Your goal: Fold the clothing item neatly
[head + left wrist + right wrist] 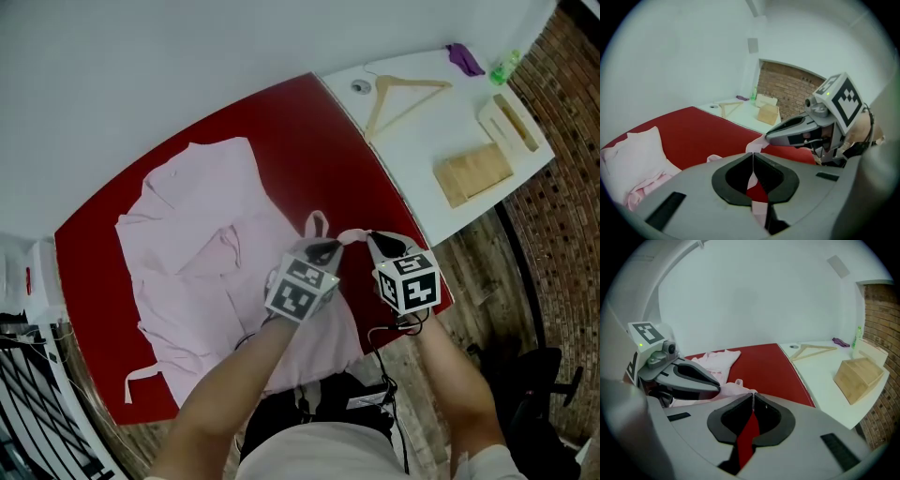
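A pale pink garment (202, 244) lies spread and rumpled on the red table (309, 122). Its near right edge is raised off the surface as a thin strip (352, 234). My left gripper (325, 249) and right gripper (372, 236) hang close together above that edge, each shut on the strip. In the left gripper view pink cloth runs between the closed jaws (753, 157) and on to the right gripper's tip (767, 137). In the right gripper view the jaws (753, 397) meet, with bunched pink cloth (736, 387) just past their tip.
A white table (412, 159) adjoins the red one on the right. On it lie a wooden hanger (403, 94), a wooden block (473, 171), a wooden stand (511, 122), a purple item (464, 58) and a green bottle (504, 67). A black chair base (534, 375) stands on the brick floor.
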Tool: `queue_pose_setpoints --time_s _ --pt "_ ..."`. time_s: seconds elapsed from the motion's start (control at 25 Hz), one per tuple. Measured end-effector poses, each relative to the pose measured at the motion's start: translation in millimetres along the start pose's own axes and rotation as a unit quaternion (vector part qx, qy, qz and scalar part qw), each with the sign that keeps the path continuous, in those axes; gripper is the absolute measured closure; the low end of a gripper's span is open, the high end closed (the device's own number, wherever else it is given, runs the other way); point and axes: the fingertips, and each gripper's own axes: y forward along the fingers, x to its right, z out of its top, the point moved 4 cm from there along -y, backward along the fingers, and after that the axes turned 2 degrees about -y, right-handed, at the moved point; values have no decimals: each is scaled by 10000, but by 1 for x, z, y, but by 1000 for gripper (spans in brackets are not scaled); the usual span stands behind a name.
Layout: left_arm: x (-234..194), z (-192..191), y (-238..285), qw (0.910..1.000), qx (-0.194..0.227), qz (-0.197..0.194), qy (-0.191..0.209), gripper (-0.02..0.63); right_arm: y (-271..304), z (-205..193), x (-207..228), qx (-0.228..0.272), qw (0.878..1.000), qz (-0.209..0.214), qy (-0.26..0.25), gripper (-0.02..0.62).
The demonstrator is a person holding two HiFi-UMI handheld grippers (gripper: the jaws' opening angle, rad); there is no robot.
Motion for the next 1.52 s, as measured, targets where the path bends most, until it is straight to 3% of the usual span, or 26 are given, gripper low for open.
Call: queue_pose_setpoints --time_s 0.36,0.76,1.08,1.32,1.4,1.52 --pt "-37 -2 -79 9928 919 248 -731 592 0 48 -75 493 9982 299 -173 569" --pt "-85 -54 -140 9754 1311 669 -1639 592 29 84 -160 536 9929 795 -704 569" --pt "-109 -101 -175 9404 1768 806 -2792 592 63 100 -244 449 9818 1322 -1286 569" --pt "-116 -144 -191 9011 1978 632 -3806 589 97 87 -303 188 9698 1698 -1743 571" --pt "-116 -156 -200 8916 2062 651 -3979 589 108 83 -321 100 9643 1831 -1910 569" --pt "-118 -173 -216 8843 2154 715 -4080 589 123 70 -347 -93 9558 1987 -2166 569"
